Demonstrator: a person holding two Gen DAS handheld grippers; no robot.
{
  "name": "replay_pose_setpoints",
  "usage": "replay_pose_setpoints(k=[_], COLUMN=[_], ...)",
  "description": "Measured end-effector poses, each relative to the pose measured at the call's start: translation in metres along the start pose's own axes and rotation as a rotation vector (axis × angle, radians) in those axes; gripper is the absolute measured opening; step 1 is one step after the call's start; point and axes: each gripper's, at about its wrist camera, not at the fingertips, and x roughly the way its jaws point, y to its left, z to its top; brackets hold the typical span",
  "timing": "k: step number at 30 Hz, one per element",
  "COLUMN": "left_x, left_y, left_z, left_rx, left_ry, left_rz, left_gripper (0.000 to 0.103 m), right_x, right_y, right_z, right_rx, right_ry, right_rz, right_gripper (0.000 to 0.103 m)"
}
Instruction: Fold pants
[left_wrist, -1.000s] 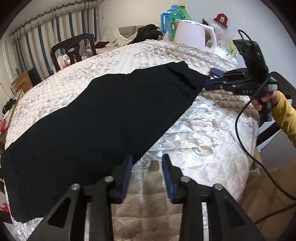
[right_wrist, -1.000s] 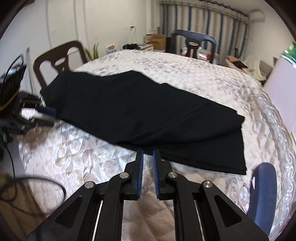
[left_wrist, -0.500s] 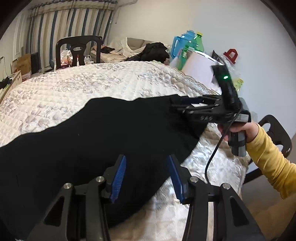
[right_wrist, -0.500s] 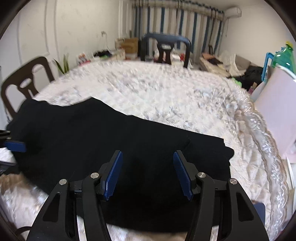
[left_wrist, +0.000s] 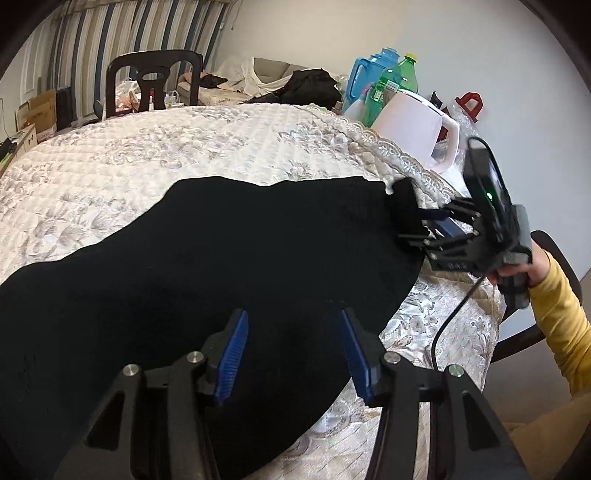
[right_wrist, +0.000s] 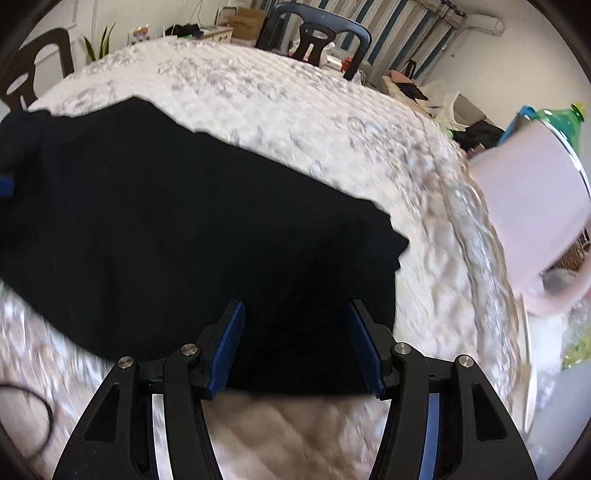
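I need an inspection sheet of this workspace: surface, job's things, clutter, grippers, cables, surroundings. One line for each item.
Surface: table under a quilted floral cover.
Job's things: black pants lying flat across it.
Clutter: pink kettle, green bottle and blue jug at the table's far edge.
Grippers: left hand-held gripper open, jaws just opening, over the pants; right hand-held gripper open above the pants' end.
Cables: black cable hanging from the right one.
Surroundings: chair, striped curtains, boxes.
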Motion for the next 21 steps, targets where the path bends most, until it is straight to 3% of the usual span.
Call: replay_pose_setpoints(k=[9, 16, 21], left_x=[0.015, 0.023, 0.028], left_y=[-0.006, -0.011, -0.018], left_z=[0.006, 0.018, 0.027], left_rx=[-0.004, -0.027, -0.017], left_ry=[0.025, 0.026, 0.032], left_rz=[-0.037, -0.063, -0.064], left_gripper=[0.057, 0.062, 0.064], right_x=[-0.015, -0.02, -0.008], right_y=[-0.032, -0.056, -0.062], right_z=[-0.037, -0.045, -0.058], right_rx=[0.147, 0.33, 0.368], right_ry=[0.028, -0.068, -0.053], right_rz=[0.028, 0.113, 0.136], right_gripper=[0.057, 0.057, 0.058])
